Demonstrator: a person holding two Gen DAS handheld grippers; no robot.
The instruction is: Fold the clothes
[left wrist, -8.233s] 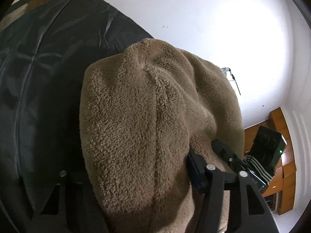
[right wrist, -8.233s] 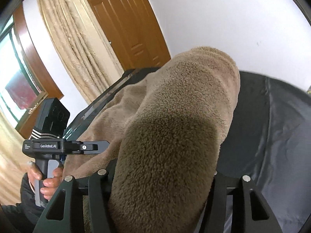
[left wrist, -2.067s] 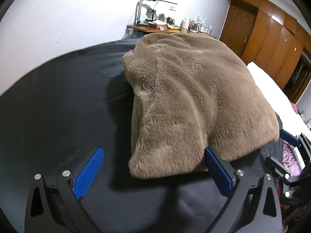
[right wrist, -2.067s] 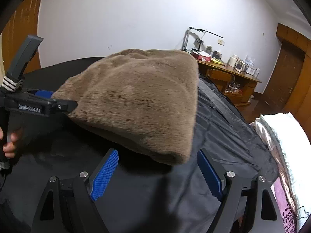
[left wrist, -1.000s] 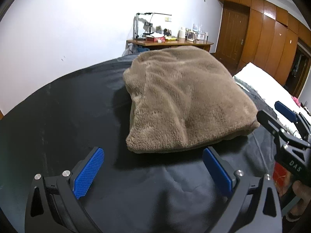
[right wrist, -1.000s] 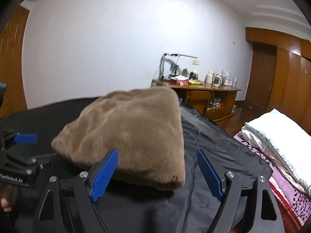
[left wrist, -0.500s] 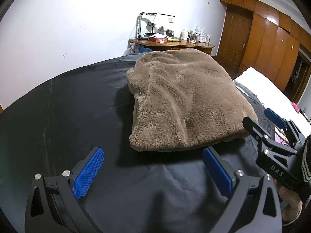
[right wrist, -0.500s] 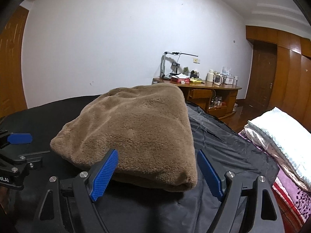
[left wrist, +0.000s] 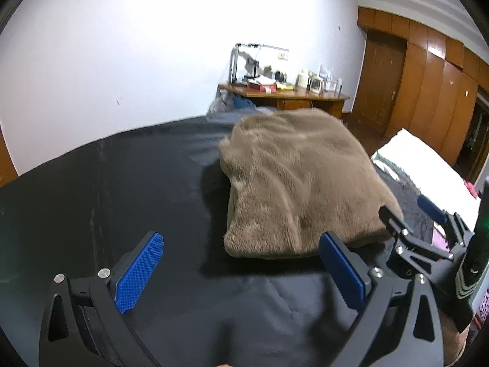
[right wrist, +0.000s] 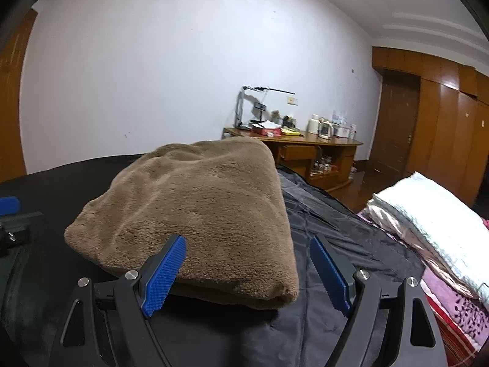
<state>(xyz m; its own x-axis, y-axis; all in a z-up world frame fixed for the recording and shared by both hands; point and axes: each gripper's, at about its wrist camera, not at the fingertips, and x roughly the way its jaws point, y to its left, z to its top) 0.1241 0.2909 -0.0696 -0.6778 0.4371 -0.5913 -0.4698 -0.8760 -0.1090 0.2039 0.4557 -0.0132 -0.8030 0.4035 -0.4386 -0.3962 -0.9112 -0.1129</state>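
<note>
A brown fleece garment point(left wrist: 299, 183) lies folded into a thick square on the black sheet point(left wrist: 137, 189). My left gripper point(left wrist: 241, 263) is open, its blue pads apart, a short way in front of the garment's near edge and touching nothing. The right gripper point(left wrist: 428, 214) shows at the right edge of the left wrist view, beside the garment's near right corner. In the right wrist view the garment point(right wrist: 201, 208) fills the middle; my right gripper point(right wrist: 247, 263) is open, close to the garment's near corner, not pressing it. The left gripper point(right wrist: 12, 214) peeks in at the far left.
A wooden desk point(right wrist: 305, 150) with a lamp, kettles and clutter stands against the white wall behind. Wooden wardrobes and a door point(left wrist: 428, 91) line the right side. A pile of white and pink bedding point(right wrist: 428, 223) lies to the right of the black sheet.
The left gripper has drawn back and up, so the garment looks smaller and further off. The right gripper has barely moved. The garment lies still, and both grippers stay open.
</note>
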